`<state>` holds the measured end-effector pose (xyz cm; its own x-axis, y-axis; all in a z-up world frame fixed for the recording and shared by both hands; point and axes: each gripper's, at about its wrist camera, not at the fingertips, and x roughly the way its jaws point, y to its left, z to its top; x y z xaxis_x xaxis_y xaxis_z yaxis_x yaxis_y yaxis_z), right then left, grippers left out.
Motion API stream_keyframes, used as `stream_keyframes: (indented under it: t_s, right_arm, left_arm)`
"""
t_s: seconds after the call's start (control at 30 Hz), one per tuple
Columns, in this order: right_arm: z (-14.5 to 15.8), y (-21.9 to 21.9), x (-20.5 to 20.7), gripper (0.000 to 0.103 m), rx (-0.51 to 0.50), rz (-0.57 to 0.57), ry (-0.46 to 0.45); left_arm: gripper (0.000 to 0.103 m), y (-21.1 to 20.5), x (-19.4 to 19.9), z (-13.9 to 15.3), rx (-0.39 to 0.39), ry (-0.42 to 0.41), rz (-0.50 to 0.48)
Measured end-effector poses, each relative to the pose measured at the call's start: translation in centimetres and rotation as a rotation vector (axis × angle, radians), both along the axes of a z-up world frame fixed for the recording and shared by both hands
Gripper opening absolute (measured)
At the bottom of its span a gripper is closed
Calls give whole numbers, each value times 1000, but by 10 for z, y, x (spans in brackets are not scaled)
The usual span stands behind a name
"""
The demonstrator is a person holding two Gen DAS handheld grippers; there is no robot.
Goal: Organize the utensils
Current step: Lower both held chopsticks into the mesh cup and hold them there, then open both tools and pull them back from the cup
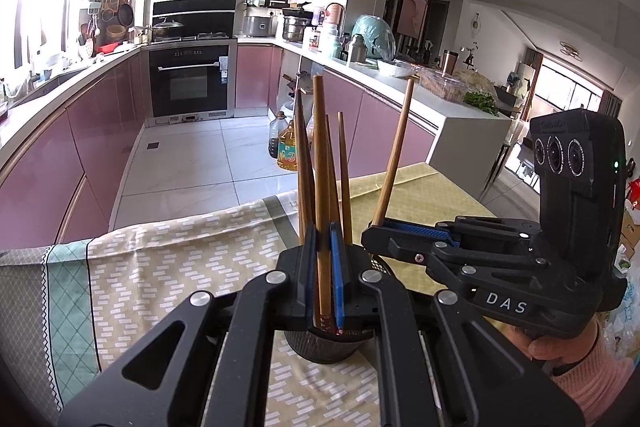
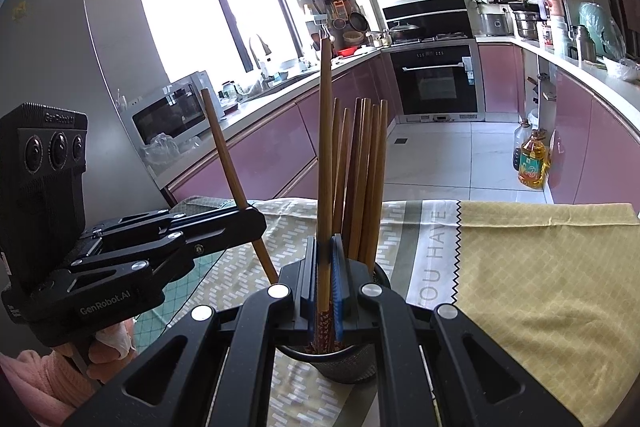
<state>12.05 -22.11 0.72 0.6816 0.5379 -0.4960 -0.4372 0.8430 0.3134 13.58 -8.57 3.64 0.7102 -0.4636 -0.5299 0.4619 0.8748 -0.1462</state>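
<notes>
The table (image 2: 540,267) under its patterned cloth carries the black mesh holder (image 2: 344,361), in which a bundle of chopsticks (image 2: 362,179) stands upright. Both units are clamped on one chopstick each, over the holder: left gripper (image 1: 323,259) and right gripper (image 2: 324,263). Lower each stick vertically, tip inside the rim, and release only once it is seated.
</notes>
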Motion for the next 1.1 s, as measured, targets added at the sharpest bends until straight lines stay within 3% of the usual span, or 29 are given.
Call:
stream_keyframes:
  t_s: [0.67,1.1]
  right_arm:
    - [-7,6,12,6,-23,8,27]
    - [-10,8,17,7,-30,5,47]
  left_arm:
    - [8,-2,32,-13,3,63,10]
    - [9,-2,47,-41,1,134,28]
